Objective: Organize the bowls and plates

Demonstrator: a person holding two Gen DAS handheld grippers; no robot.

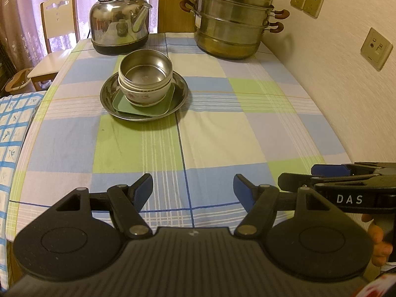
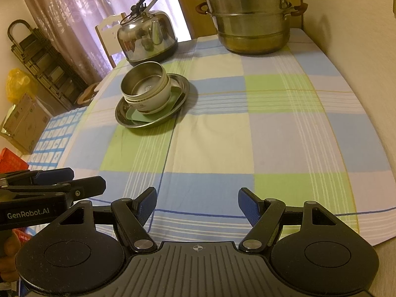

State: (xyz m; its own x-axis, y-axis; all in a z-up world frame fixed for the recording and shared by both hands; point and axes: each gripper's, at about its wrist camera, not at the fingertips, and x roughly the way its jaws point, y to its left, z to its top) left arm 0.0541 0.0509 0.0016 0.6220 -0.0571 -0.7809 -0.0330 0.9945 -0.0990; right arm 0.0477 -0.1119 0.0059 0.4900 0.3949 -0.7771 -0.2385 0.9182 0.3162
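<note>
A steel bowl (image 1: 145,68) sits nested in a white floral bowl (image 1: 144,94), on a green square plate (image 1: 138,106), on a round steel plate (image 1: 109,96). The stack stands mid-table, left of centre. It also shows in the right wrist view: steel bowl (image 2: 143,80), white bowl (image 2: 156,101), green plate (image 2: 138,117), steel plate (image 2: 180,84). My left gripper (image 1: 193,188) is open and empty above the near table edge, far from the stack. My right gripper (image 2: 197,201) is open and empty beside it. Each gripper shows at the other view's edge.
A steel kettle (image 1: 120,24) and a tiered steamer pot (image 1: 232,22) stand at the table's far end. A checked cloth (image 1: 247,113) covers the table. A wall (image 1: 346,86) runs along the right side. A chair (image 1: 57,29) stands at the far left.
</note>
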